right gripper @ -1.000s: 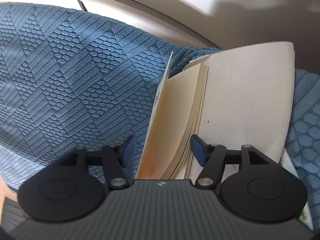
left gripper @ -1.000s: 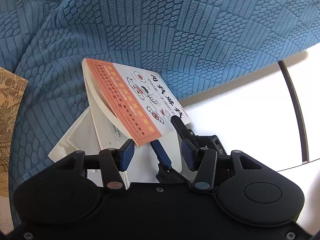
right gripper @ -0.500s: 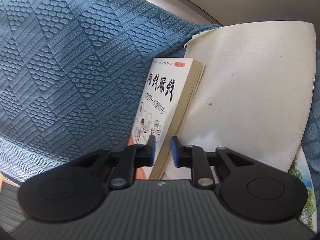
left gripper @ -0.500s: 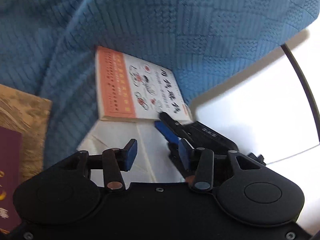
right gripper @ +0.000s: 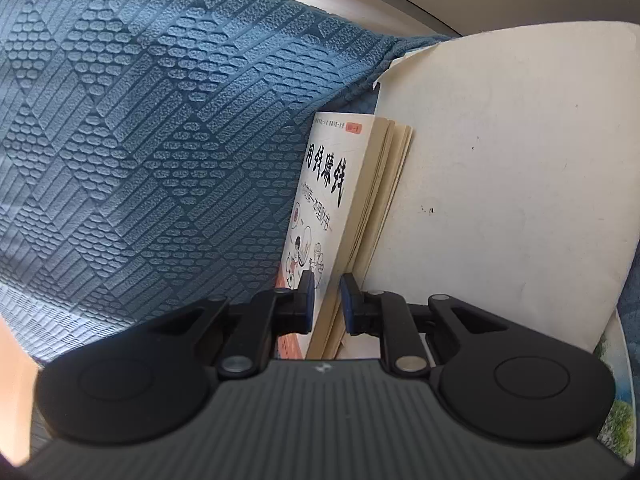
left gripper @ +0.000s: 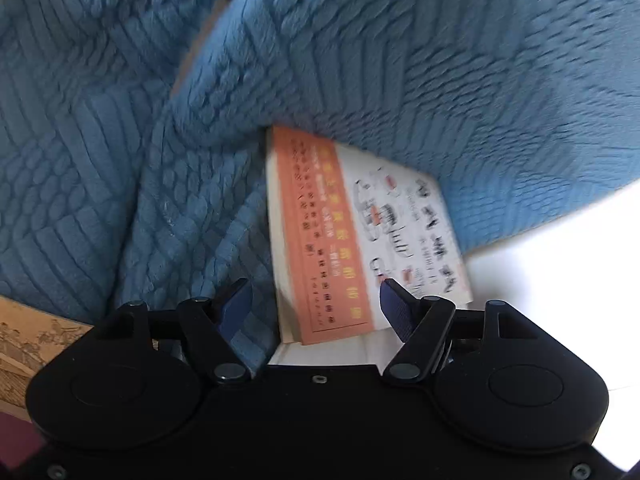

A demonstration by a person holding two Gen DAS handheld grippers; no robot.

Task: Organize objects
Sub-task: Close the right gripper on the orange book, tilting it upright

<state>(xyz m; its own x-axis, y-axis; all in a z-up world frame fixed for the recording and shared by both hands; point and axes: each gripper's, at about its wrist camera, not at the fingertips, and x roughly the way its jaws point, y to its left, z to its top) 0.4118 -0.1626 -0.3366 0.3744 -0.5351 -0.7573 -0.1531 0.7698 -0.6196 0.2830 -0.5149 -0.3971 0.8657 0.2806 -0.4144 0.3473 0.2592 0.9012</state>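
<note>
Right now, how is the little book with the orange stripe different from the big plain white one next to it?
The little book has black writing, cartoon drawings and an orange band; the big white book shows a bare cream cover with a few specks. The little book is narrower and shorter than the big white book. The right claw pinches the little book's edge; nothing grips the big white book. Both lean together against the blue blanket.

The left claw [left gripper: 316, 300] tilts steeply down, jaws wide after just opening, gripping nothing. The right claw [right gripper: 326, 304], angled gently down, is clamped tight on a book [right gripper: 328, 200].
</note>
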